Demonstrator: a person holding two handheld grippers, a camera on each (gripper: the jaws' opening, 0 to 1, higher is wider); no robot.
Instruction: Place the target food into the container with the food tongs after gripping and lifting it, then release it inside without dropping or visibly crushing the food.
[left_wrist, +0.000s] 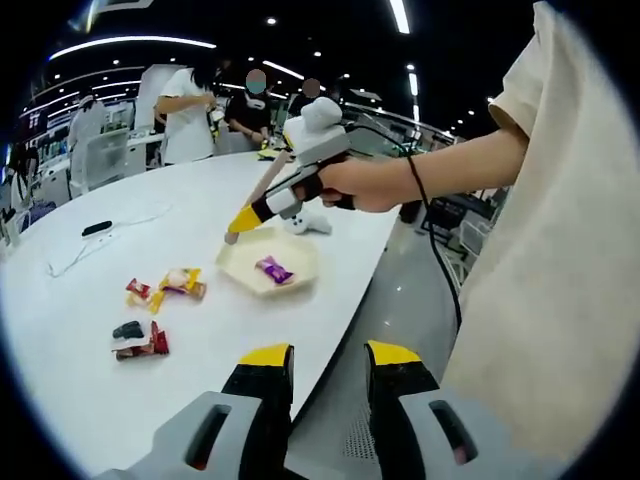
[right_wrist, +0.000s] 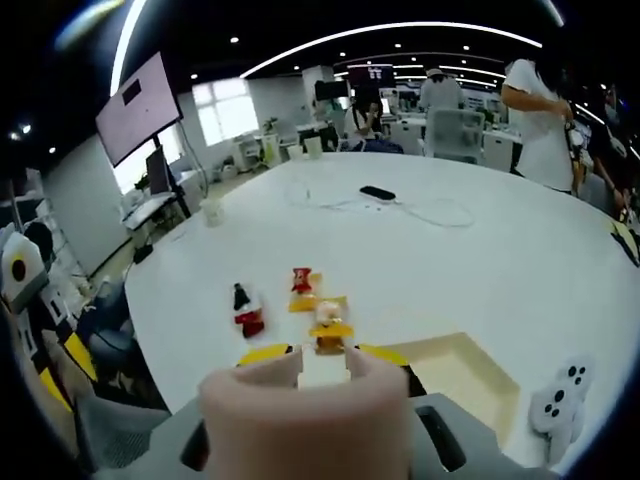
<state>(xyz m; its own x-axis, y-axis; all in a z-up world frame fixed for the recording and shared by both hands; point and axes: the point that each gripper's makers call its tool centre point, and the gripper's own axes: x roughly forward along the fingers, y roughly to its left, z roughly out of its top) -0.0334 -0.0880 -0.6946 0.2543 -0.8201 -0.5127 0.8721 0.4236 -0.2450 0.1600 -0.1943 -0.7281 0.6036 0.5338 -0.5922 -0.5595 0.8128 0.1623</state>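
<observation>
My right gripper (left_wrist: 262, 208), held by a person's hand, is shut on beige food tongs (left_wrist: 268, 182) whose tips hang just above the left rim of a cream tray (left_wrist: 243, 262). A purple-wrapped candy (left_wrist: 274, 269) lies in that tray. In the right gripper view the tongs (right_wrist: 300, 405) rise between my right gripper's (right_wrist: 325, 358) yellow jaws, pointing at a yellow-orange snack (right_wrist: 329, 330); the tray (right_wrist: 470, 380) lies to the right. My left gripper (left_wrist: 328, 355) stands open over the table's edge, with nothing between its jaws.
More wrapped snacks lie on the white table (left_wrist: 90, 300): a red-yellow one (left_wrist: 140, 292), a yellow-orange one (left_wrist: 183, 283), a black one (left_wrist: 128, 329), a red one (left_wrist: 150, 345). A white controller (right_wrist: 560, 395) sits beside the tray. A black device (right_wrist: 377, 192) with cable lies farther off. People stand behind.
</observation>
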